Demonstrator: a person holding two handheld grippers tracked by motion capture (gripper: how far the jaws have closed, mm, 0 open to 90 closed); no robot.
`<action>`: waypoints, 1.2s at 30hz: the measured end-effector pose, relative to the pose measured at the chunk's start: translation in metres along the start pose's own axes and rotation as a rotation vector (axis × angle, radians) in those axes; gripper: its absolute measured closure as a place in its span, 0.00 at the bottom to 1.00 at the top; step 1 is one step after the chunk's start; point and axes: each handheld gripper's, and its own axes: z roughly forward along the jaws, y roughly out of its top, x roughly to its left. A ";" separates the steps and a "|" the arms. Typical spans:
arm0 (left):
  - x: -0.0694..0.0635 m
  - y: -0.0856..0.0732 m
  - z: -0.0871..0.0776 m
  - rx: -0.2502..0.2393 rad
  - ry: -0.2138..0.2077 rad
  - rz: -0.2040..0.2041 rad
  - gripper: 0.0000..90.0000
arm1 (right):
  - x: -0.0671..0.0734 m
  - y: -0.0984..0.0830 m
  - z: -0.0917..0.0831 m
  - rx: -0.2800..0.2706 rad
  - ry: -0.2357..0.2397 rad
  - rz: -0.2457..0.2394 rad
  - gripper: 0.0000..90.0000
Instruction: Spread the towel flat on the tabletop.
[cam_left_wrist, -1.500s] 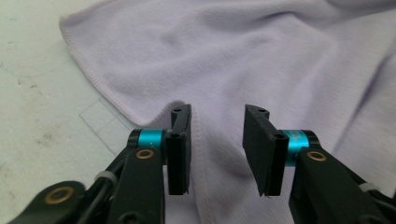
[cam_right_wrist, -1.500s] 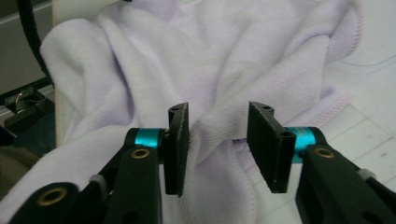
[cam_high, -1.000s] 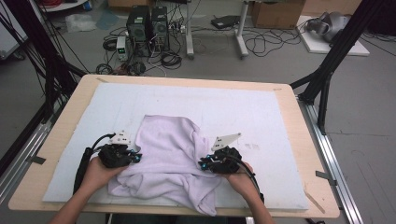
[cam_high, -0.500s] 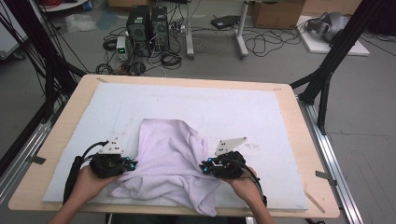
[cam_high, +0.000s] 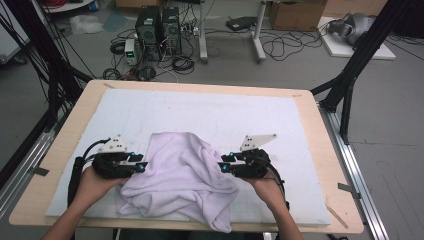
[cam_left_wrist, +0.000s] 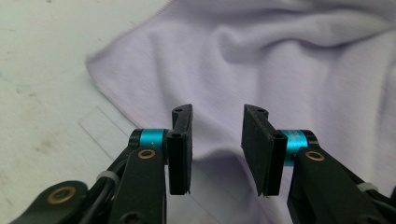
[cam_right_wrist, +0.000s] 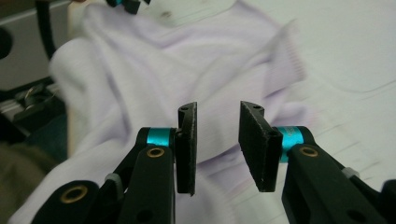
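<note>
A pale lilac towel (cam_high: 182, 177) lies rumpled on the white mat (cam_high: 210, 112) that covers the wooden table (cam_high: 325, 150), near the person's edge. Seen from above, one fold of it hangs over the table's front edge at about 5 o'clock from the cloth's middle.

The left gripper (cam_high: 141, 165) sits at the towel's 9 o'clock side, pointing inward toward 3 o'clock, held by the left hand (cam_high: 92, 182). In the left gripper view its jaws stand apart with a clear gap and nothing between them (cam_left_wrist: 217, 149); the towel (cam_left_wrist: 289, 79) spreads just beyond the tips, from 11 o'clock round to 3 o'clock, its hemmed corner at 10 o'clock, with bare mat (cam_left_wrist: 42, 93) to the left.

The right gripper (cam_high: 223, 166) sits at the towel's 3 o'clock side, pointing toward 9 o'clock, held by the right hand (cam_high: 267, 187). In the right gripper view its jaws are likewise parted and empty (cam_right_wrist: 217, 144), with the towel (cam_right_wrist: 154, 74) lying ahead of and beneath them, heaped in folds toward 10 o'clock. Whether the tips touch the cloth I cannot tell. The two grippers face each other across the towel.
</note>
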 end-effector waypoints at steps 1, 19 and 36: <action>0.006 0.003 0.007 0.002 0.016 -0.009 0.70 | 0.000 0.000 0.000 0.000 0.000 0.000 0.75; 0.028 0.000 0.057 0.100 0.071 -0.023 0.97 | -0.016 -0.005 0.062 0.136 0.044 0.012 0.93; 0.079 0.135 0.017 -0.178 0.348 -0.021 0.98 | -0.090 0.129 -0.035 0.105 -0.263 -0.071 0.93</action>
